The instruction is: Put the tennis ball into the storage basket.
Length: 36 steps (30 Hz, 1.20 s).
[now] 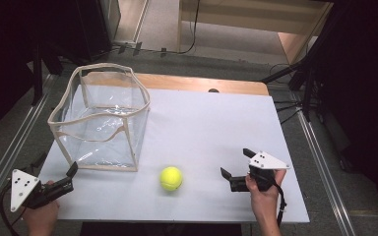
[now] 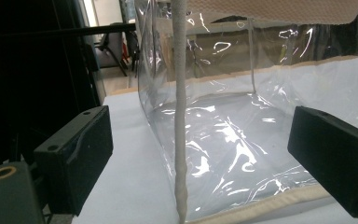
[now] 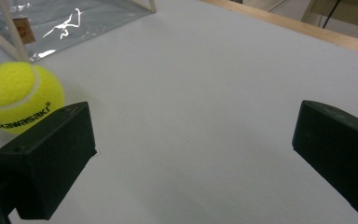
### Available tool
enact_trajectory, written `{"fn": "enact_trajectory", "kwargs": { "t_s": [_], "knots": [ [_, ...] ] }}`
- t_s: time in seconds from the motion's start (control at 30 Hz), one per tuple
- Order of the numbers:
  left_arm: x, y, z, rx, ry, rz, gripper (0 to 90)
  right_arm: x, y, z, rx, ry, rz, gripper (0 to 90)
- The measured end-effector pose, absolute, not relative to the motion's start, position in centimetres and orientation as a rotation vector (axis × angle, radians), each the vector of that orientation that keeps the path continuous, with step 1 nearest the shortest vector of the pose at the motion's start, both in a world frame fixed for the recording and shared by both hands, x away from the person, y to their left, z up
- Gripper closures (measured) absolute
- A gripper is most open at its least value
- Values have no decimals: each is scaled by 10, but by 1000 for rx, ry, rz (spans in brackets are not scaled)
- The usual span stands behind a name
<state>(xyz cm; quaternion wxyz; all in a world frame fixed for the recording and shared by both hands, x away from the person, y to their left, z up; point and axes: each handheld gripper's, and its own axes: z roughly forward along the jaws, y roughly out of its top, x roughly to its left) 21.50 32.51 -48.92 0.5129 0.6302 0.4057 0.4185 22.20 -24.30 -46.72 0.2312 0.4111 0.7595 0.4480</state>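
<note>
From the high view we see a white surface (image 1: 202, 128) with a clear bag (image 1: 101, 118) standing open at its left rear and a yellow ball (image 1: 171, 178) lying near the front edge, just right of the bag's front corner. Our left gripper (image 1: 68, 176) sits at the front left corner of the surface, its tip pointing toward the bag's near left corner. Our right gripper (image 1: 236, 167) rests at the front right, aimed leftward at the ball, with a bare gap between the two; its fingers stand apart.

In the left gripper view, the left gripper (image 2: 200, 154) has its fingers (image 2: 77, 154) spread wide. The bag (image 2: 242, 140) stands just ahead, and its beige corner seam runs upright between the two fingers. We cannot tell whether it touches either one.

In the right gripper view, the right gripper (image 3: 193, 154) also holds its fingers (image 3: 51, 158) well apart, with bare surface (image 3: 191, 93) between them. The ball (image 3: 21, 95) lies beyond the left-hand finger and outside the gap, partly hidden behind that finger's tip. The bag (image 3: 65, 21) shows at the upper left, behind the ball.
</note>
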Motion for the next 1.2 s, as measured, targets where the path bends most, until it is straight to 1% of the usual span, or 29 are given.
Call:
{"fn": "enact_trajectory", "kwargs": {
  "t_s": [0.53, 1.2],
  "knots": [
    [215, 325, -489, 1516, 979, 999, 69, 242, -203, -458, 1034, 2241, 1213, 0],
    [215, 325, -489, 1517, 980, 1000, 69, 252, -154, -464, 931, 2443, 1184, 0]
  ]
}}
